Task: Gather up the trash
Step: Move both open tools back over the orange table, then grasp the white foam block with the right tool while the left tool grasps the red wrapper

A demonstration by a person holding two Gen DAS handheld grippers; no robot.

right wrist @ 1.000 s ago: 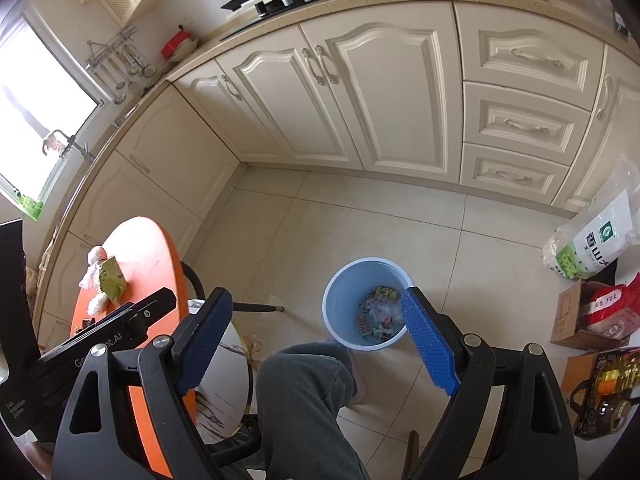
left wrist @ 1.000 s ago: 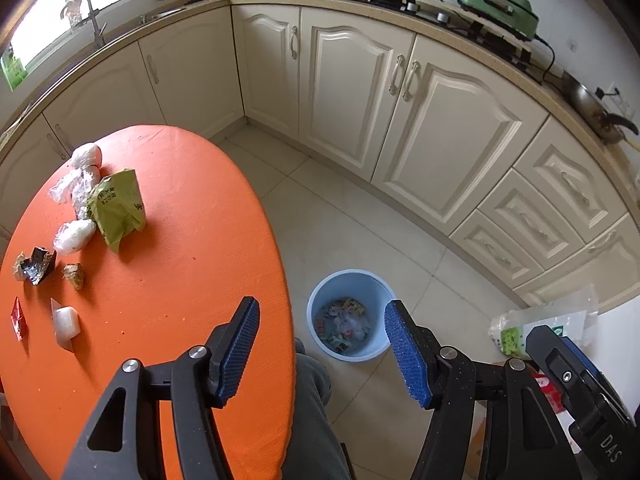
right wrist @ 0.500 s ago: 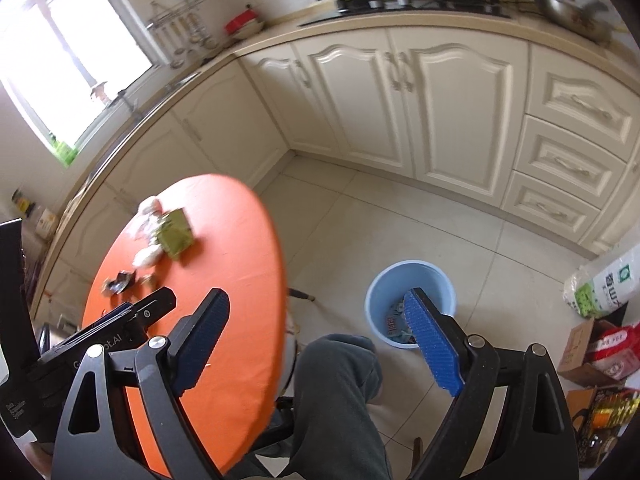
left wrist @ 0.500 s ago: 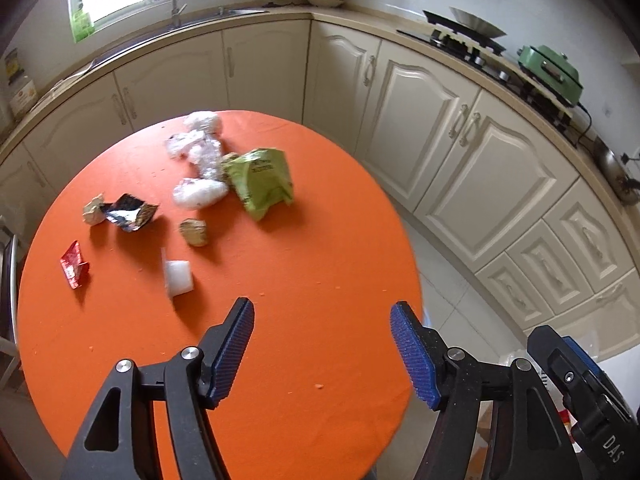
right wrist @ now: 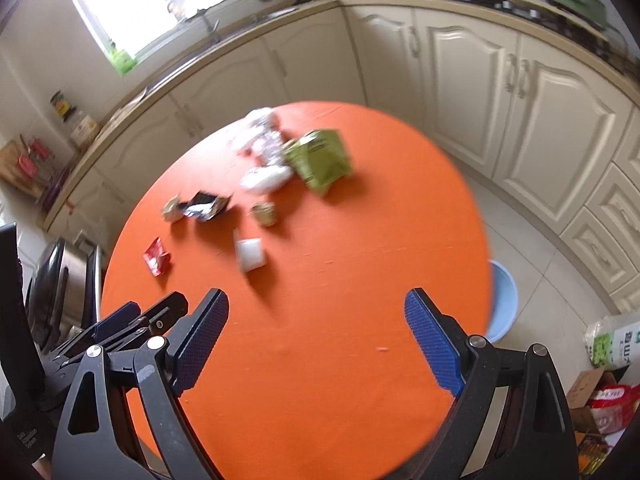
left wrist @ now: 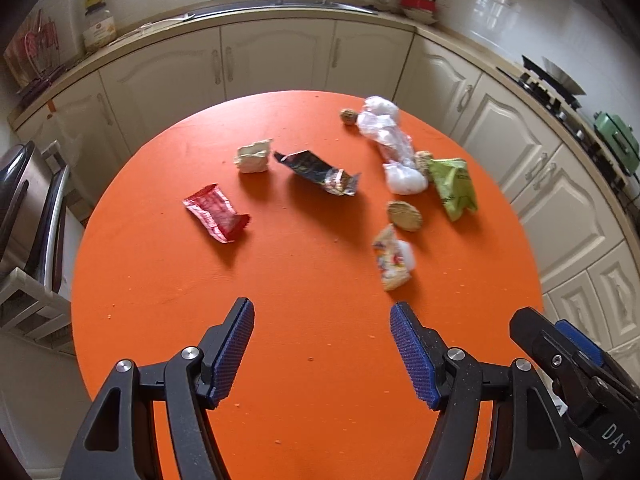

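Trash lies scattered on a round orange table (left wrist: 312, 320). I see a red wrapper (left wrist: 216, 213), a dark foil wrapper (left wrist: 316, 168), a cream crumpled scrap (left wrist: 253, 157), a green bag (left wrist: 454, 188), clear plastic wraps (left wrist: 386, 132), a brown biscuit (left wrist: 404, 216) and a small white packet (left wrist: 394, 260). My left gripper (left wrist: 322, 354) hovers open above the near table, nothing between its fingers. My right gripper (right wrist: 316, 340) is open and empty too, over the table's near side; the white packet (right wrist: 251, 255) and green bag (right wrist: 320, 160) lie beyond it. A blue bin (right wrist: 502, 300) peeks out past the table's right edge.
Cream cabinets (left wrist: 280, 56) curve round the room under a counter with a sink and a stove (left wrist: 552, 84). A metal chair (left wrist: 36, 216) stands left of the table. Bags and boxes (right wrist: 608, 380) sit on the floor at the right.
Both grippers have swung from over the floor and the bin to above the orange table. The trash now lies ahead of them. Both stay open and empty.
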